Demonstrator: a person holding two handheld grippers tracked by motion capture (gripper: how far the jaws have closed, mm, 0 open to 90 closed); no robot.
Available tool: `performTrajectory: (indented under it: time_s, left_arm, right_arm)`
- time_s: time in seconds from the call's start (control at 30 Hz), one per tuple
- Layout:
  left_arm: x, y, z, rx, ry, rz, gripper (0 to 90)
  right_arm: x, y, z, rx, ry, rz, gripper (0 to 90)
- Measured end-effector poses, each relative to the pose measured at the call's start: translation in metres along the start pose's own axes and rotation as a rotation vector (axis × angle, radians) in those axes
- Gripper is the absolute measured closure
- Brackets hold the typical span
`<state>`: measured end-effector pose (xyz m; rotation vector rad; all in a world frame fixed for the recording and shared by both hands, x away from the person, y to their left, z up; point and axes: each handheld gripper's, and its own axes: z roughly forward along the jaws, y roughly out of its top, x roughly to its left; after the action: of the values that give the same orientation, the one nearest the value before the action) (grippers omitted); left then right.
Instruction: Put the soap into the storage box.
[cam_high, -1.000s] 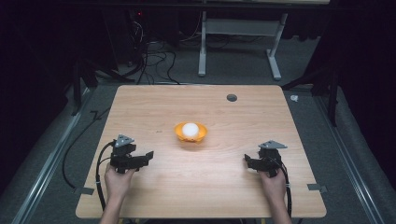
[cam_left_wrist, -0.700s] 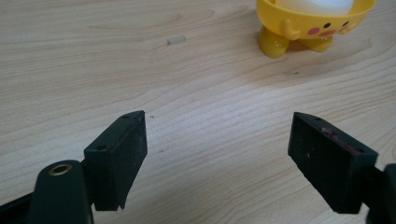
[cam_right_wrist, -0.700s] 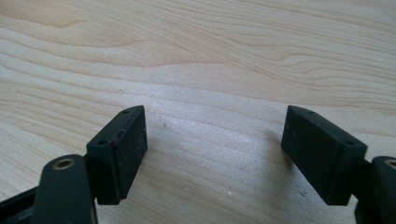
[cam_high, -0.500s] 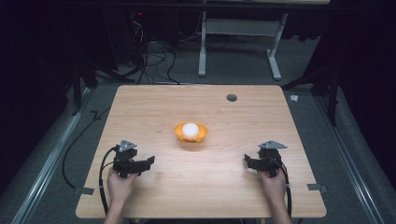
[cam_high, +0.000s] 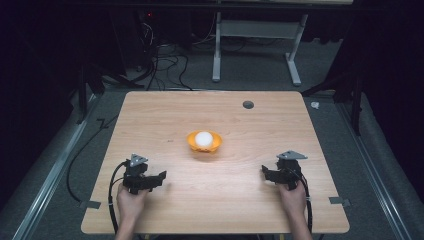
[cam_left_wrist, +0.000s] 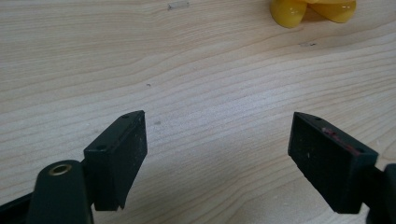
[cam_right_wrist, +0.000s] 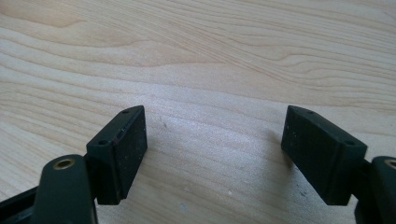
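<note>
left tool (cam_high: 161, 176) drifted nearer | both jaws wide, empty | right tool (cam_high: 264, 172) unmoved

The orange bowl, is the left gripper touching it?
Apart. The high view shows bare table between the left gripper and the orange bowl; the left gripper view shows its open jaws over bare wood.

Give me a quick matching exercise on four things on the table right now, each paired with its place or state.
Things:
1. small white ball
2. shallow orange plastic bowl
3. left claw
4. small dark round hole in the wooden table top

Places or states:
A. far side of the table, right of centre
B. lying inside the bowl
C. open, low over bare wood near the front left
D. standing at the table's centre

Pairs: 1-B, 2-D, 3-C, 4-A
</note>
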<state>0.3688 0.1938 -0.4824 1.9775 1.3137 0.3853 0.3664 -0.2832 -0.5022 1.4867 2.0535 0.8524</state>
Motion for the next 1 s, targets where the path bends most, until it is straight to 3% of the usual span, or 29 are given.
performTrajectory:
  time_s: [0.2, 0.37, 0.57, 0.87, 1.0]
  left_arm:
    - [-0.004, -0.001, 0.003, 0.011, 0.021, 0.025, 20.0]
    - [-0.004, -0.006, 0.009, 0.018, 0.032, 0.022, 20.2]
    - [-0.004, -0.013, 0.014, 0.029, 0.077, 0.043, 20.1]
    - [-0.007, -0.02, 0.017, -0.028, 0.107, 0.068, 19.1]
    - [-0.007, -0.021, 0.016, -0.031, 0.109, 0.064, 18.6]
  right_arm:
    - [0.0, 0.0, 0.0, 0.0, 0.0, 0.0, 23.3]
    - [0.0, 0.0, 0.0, 0.0, 0.0, 0.0, 23.3]
    - [0.0, 0.0, 0.0, 0.0, 0.0, 0.0, 23.3]
    - [0.0, 0.0, 0.0, 0.0, 0.0, 0.0, 23.3]
    - [0.0, 0.0, 0.0, 0.001, 0.0, 0.0, 23.3]
